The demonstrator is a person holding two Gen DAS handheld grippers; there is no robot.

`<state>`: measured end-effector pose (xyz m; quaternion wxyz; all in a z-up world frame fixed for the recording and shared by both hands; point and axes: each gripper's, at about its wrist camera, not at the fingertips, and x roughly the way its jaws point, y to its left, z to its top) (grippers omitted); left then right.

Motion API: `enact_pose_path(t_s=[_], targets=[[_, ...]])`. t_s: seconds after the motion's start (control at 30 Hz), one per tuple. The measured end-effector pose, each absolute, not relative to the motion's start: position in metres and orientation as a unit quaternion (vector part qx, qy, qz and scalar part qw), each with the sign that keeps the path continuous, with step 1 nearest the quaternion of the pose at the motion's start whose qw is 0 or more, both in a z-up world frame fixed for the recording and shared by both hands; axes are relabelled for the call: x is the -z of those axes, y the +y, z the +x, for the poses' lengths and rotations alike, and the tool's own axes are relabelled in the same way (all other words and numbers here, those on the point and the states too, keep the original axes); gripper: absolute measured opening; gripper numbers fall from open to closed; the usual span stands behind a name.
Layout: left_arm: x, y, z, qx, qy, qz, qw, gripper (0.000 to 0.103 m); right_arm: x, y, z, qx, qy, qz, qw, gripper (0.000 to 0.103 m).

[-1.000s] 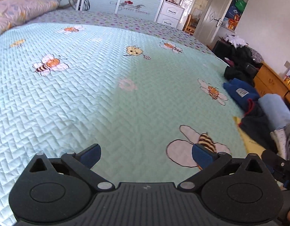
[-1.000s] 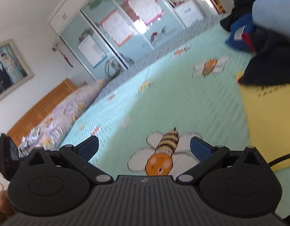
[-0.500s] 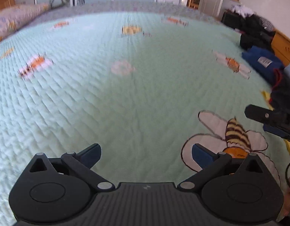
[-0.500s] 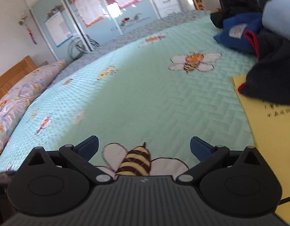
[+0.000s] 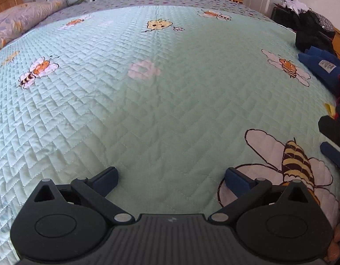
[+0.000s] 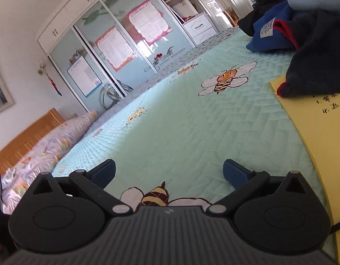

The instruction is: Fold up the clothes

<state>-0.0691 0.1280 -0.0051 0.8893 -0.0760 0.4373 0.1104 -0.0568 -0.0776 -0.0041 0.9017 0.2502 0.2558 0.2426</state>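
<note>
Left wrist view: left gripper (image 5: 171, 177) is held wide and empty over the mint quilted bee-print bedspread (image 5: 147, 110). Right wrist view: right gripper (image 6: 168, 172) is spread, empty; dark navy garment (image 6: 320, 66), probably topmost of the pile, should be pinched at one edge and dragged clear.

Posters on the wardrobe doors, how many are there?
3: a pink-edged poster rightmost, an orange-edged poster in the middle, a blue-edged poster leftmost. Others may be out of view.

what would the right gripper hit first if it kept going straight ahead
Probably the quilt: the open right gripper points low across bare bedspread. The clothes pile sits off to its right, out of line.
</note>
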Motion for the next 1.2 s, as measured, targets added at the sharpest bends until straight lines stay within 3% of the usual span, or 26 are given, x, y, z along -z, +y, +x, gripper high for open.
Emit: enact_pose_path(t_s=[1.2], targets=[[0.004,0.135,-0.061,-0.099,0.460,-0.084,0.878,0.103,0.022,-0.117,-0.075,-0.240,0.242,0.252,0.905,0.103]])
